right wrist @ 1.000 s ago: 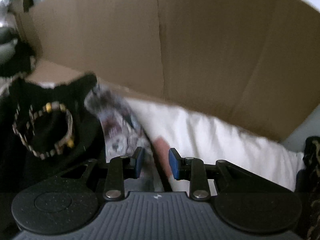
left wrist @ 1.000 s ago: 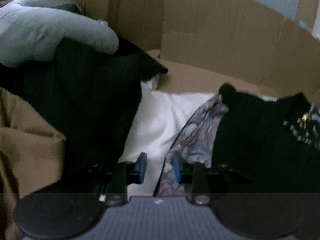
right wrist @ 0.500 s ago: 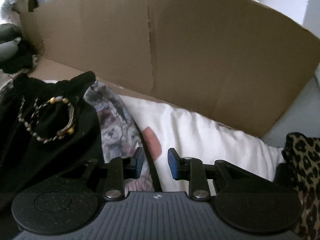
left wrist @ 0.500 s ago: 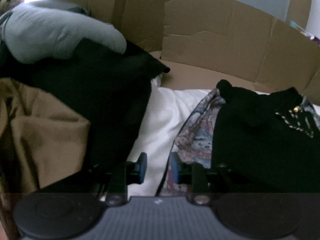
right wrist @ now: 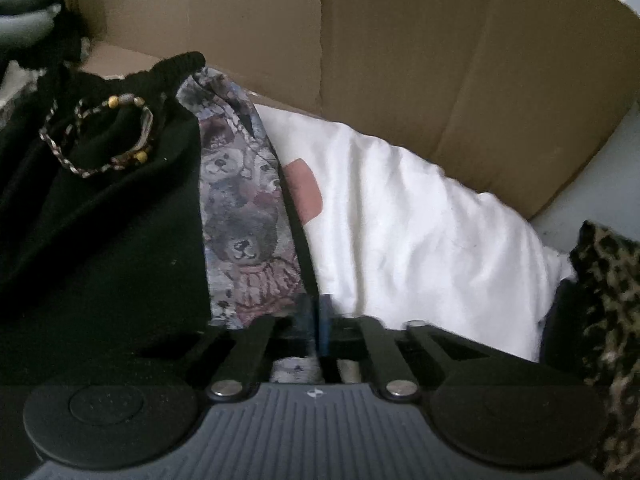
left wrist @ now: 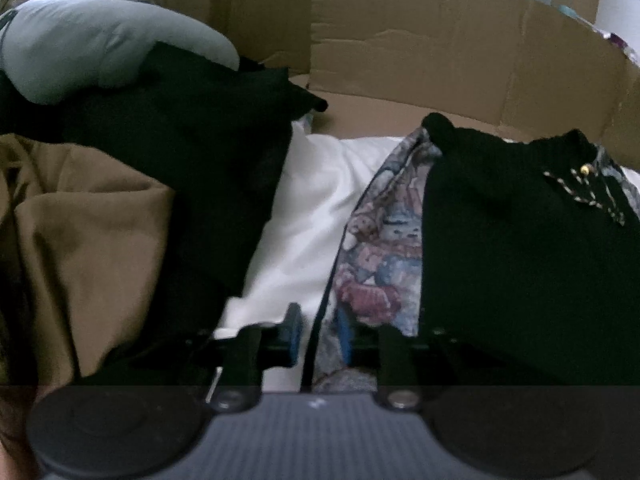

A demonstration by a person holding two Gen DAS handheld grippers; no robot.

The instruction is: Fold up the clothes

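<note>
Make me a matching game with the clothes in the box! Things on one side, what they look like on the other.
Things:
1. teddy bear fabric
2. black top
3. pillow
4. right claw

Descriptions:
A. white
B. shut on the dark edge of the bear cloth
C. has a beaded necklace lying on it
D. printed with bear faces

Pairs: 1-D, 2-C, 3-A, 4-B

Each tool (left wrist: pixel 318 334) (right wrist: pixel 316 324) has a ribbed grey body, 2 black discs, black linkages, silver screws and blue pads.
</note>
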